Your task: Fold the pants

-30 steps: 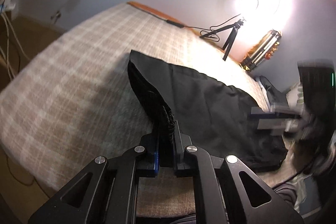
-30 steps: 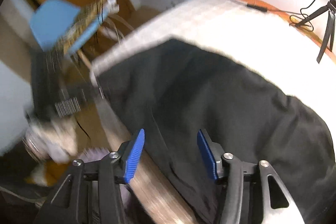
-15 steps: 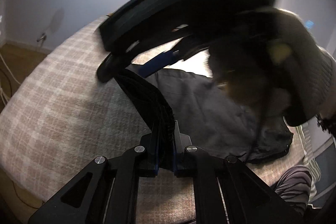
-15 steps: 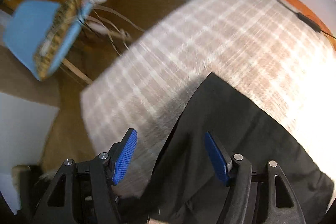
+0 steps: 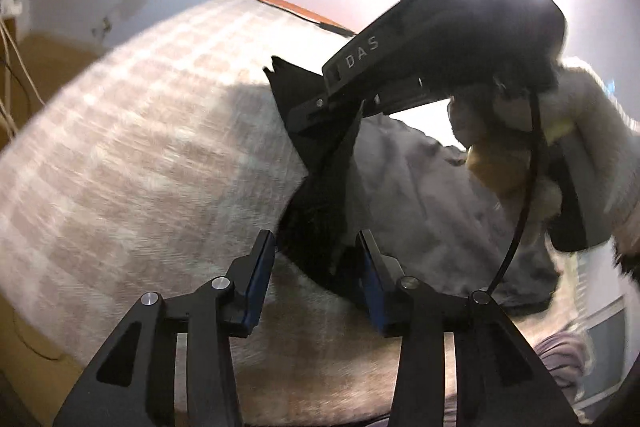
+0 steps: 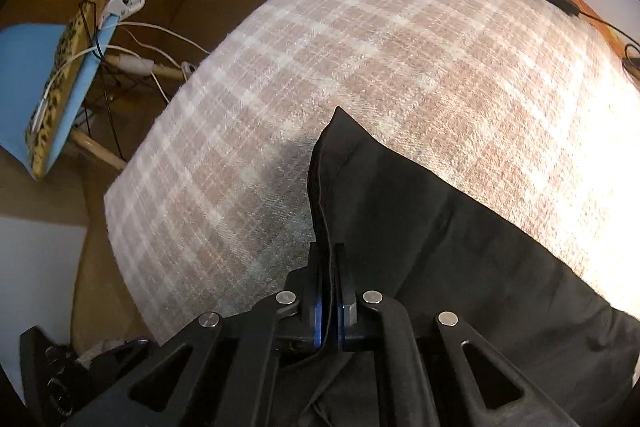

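Black pants [image 6: 460, 227] spread on the plaid bed [image 6: 360, 47], toward its near edge. Right claw [image 6: 329, 291] just clamped on the hem; left claw [image 5: 316, 267] just parted around a fold. Open bed beyond.

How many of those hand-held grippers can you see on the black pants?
2. The left hand-held gripper sits low over the bed, open around a fold of the black pants. The right hand-held gripper is clamped on the pants' edge near their corner.

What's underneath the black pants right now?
The black pants lie on a beige plaid blanket that shows on all sides. The right gripper pinches their edge. Whatever the fabric itself covers is hidden.
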### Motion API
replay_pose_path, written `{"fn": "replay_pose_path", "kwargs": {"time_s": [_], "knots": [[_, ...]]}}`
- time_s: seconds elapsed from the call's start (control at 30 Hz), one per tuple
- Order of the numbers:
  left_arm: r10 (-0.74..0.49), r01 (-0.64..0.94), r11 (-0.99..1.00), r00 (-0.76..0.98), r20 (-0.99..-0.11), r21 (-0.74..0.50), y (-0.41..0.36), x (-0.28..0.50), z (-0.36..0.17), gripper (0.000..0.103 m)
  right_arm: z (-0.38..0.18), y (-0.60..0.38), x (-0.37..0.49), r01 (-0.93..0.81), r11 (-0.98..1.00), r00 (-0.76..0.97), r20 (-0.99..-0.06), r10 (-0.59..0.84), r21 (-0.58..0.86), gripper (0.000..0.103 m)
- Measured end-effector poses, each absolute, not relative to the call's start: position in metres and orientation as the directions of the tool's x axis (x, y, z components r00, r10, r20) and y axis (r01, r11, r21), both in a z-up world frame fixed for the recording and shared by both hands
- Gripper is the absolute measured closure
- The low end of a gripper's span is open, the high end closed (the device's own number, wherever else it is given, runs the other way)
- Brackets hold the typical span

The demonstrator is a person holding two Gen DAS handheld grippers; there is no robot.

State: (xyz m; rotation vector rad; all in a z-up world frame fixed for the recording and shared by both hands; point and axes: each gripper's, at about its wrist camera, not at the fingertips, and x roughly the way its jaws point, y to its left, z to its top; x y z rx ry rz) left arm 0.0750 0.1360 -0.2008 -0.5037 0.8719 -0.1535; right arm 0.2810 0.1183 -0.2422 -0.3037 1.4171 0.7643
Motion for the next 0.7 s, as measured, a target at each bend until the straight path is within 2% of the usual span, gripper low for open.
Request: {"fn": "replay_pose_path", "kwargs": {"time_s": [0.1, 0.13, 0.17, 0.43, 0.7], "knots": [[-0.37, -0.089, 0.827, 0.656, -0.658, -0.554, 0.144, 0.084, -0.204, 0.068, -0.24, 0.111, 0.282, -0.627, 0.732, -0.031, -0.948, 0.318, 0.267, 0.101], [-0.383, -0.087, 0.814, 0.662, -0.644, -0.574, 0.146, 0.086, -0.204, 0.078, -0.24, 0.111, 0.28, -0.624, 0.734, -0.027, -0.946, 0.323, 0.269, 0.102], [-0.392, -0.087, 0.803, 0.669, -0.632, -0.59, 0.148, 0.088, -0.204, 0.094, -0.239, 0.108, 0.28, -0.62, 0.736, -0.022, -0.943, 0.332, 0.274, 0.102], [-0.396, -0.028, 0.804, 0.719, -0.571, -0.594, 0.166, 0.084, -0.186, 0.096, -0.216, 0.118, 0.285, -0.59, 0.745, 0.019, -0.917, 0.398, 0.311, 0.102], [-0.347, -0.066, 0.787, 0.775, -0.529, -0.614, 0.2, 0.072, -0.177, 0.097, -0.196, 0.165, 0.283, -0.612, 0.713, 0.045, -0.886, 0.461, 0.34, 0.102]]}}
